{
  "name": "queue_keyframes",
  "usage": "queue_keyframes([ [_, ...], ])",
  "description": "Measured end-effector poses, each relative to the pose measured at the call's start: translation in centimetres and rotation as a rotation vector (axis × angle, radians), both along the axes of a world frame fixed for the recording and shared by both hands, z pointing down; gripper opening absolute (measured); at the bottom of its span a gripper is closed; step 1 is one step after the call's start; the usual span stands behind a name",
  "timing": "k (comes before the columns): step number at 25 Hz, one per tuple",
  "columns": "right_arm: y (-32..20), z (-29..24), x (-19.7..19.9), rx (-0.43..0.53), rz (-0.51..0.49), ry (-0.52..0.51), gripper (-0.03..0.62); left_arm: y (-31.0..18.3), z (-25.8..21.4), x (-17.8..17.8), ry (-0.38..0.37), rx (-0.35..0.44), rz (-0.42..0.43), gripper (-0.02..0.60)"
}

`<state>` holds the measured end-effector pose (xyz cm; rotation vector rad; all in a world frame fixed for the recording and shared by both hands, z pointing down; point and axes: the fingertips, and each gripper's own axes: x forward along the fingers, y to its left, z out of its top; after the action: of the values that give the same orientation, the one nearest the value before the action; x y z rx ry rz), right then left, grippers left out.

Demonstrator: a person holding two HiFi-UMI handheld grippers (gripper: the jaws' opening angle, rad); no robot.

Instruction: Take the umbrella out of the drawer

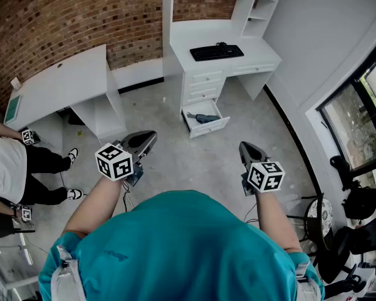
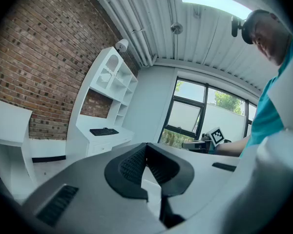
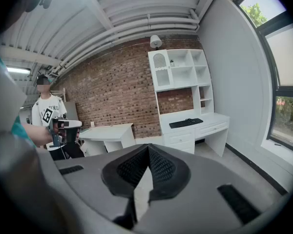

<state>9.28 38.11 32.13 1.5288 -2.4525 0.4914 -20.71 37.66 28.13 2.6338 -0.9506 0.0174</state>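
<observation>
Left gripper [image 1: 149, 135], right gripper [image 1: 244, 147]: both hovering above the floor, jaws clenched on nothing. Drawer [image 1: 208, 128], well ahead: standing open, lowest in the white bench [image 1: 260, 54]. Umbrella [image 1: 207, 118]: lying inside it, dark, untouched. Risk: jaws arriving clenched and nudging the umbrella deeper, or a one-ended grasp tilting it against the drawer wall.

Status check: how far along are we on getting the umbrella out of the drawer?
Done: the bottom drawer of the white desk is open, and the umbrella lies inside it.
In hand: nothing. The left gripper and the right gripper are both shut and empty, held well short of the desk.
Left: walk up, open a gripper, grasp the umbrella and lift it out.
</observation>
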Motion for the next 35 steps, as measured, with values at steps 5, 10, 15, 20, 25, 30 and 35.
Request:
queue_keyframes([
  [5,-0.2,-0.1,-0.2,0.001,-0.009,-0.004,0.020,-0.2,-0.3,0.0,0.003,0.007,-0.004,0.012],
  [10,-0.3,-0.1,0.2,0.002,-0.017,-0.009,0.020,-0.2,-0.7,0.4,0.003,0.012,-0.011,0.012],
  [15,-0.5,-0.2,1.2,-0.003,-0.008,-0.004,0.020,-0.1,-0.9,1.3,-0.002,0.015,-0.017,0.012],
  [20,-0.6,-0.7,2.2,0.025,-0.032,0.022,0.021,-0.2,-1.2,2.8,-0.011,0.022,-0.021,0.012],
  [25,-0.2,-1.2,3.8,0.045,-0.065,0.025,0.021,0.0,-1.8,5.1,-0.014,0.037,-0.034,0.012],
  [30,0.5,-0.7,6.3,0.044,-0.082,0.027,0.021,0.8,-1.6,7.6,0.002,0.035,-0.051,0.012],
  [35,0.1,0.3,7.7,0.023,-0.090,0.021,0.021,0.7,-1.0,8.8,-0.005,0.018,-0.055,0.012],
])
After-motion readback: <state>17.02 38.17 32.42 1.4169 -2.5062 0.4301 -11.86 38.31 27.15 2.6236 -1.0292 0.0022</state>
